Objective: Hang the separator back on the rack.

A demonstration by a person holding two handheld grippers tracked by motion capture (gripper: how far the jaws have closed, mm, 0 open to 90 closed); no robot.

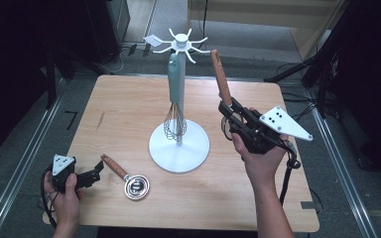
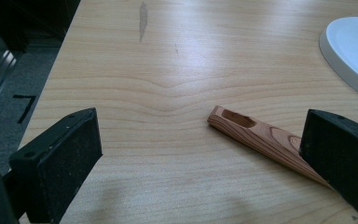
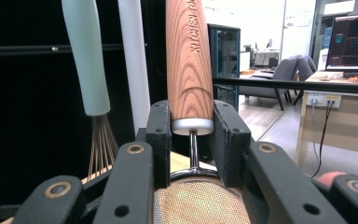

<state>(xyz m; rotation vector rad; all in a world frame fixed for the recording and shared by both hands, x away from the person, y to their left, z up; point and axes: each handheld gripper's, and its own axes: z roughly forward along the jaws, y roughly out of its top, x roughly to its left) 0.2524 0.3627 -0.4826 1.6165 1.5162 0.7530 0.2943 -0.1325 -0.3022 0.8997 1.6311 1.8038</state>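
A white utensil stand (image 1: 197, 145) rises mid-table, and a teal-handled whisk (image 1: 174, 74) hangs from its hooked top. My right gripper (image 1: 226, 110) is lifted to the right of the stand. It is shut on a wooden-handled mesh strainer whose handle (image 1: 221, 74) points up toward the hooks. In the right gripper view the pads clamp the handle (image 3: 189, 70) at its metal collar, with the mesh (image 3: 196, 205) below. My left gripper (image 1: 98, 168) rests open at the front left. The wooden handle (image 2: 251, 133) of a small metal cup (image 1: 136, 187) lies between its jaws, close to the right one.
The stand's white base (image 2: 354, 51) sits to the right in the left gripper view. The whisk (image 3: 86, 56) and the stand's pole (image 3: 133, 60) are just left of the held handle. Dark racks and cables ring the table.
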